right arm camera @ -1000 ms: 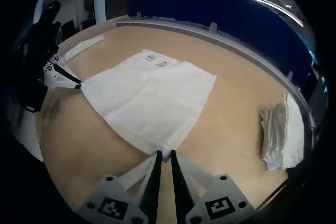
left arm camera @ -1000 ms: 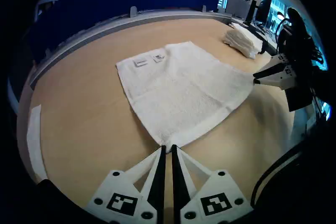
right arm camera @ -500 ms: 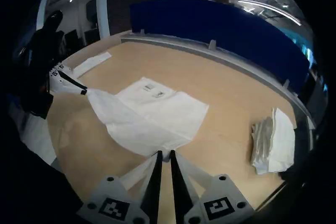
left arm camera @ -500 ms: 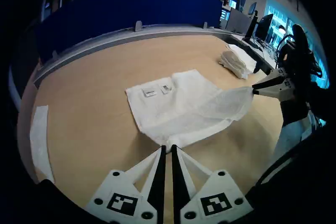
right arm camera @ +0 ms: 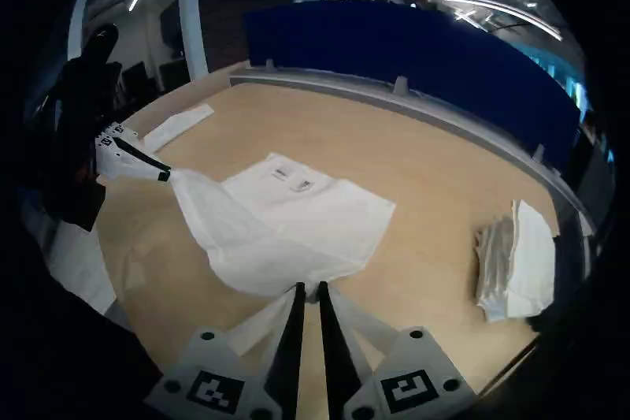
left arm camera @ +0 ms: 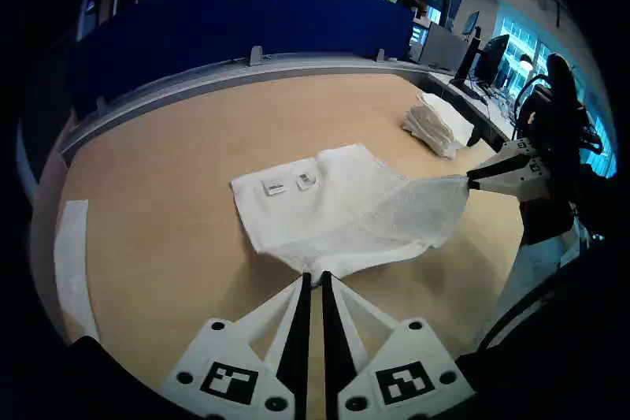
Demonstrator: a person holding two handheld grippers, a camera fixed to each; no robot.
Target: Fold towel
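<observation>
a white towel (left arm camera: 315, 199) lies on the wooden bench (left arm camera: 157, 207). its far half is flat, with two small tags (left arm camera: 273, 186) facing up, and its near edge is raised off the surface. the left gripper (left arm camera: 315, 276) has its jaws pressed almost together, pinching one near corner of the towel at their tips. the right gripper (right arm camera: 309, 288) pinches the other near corner the same way, jaws all but closed on the cloth. in the left gripper view the right gripper appears at the right, holding its corner up so the cloth billows above the flat part. a stack of folded towels (left arm camera: 437, 120) sits near the bench's far right edge, well apart from the towel. a strip of white cloth (left arm camera: 69, 262) lies along the left edge. a blue divider (left arm camera: 236, 22) runs behind the bench.
</observation>
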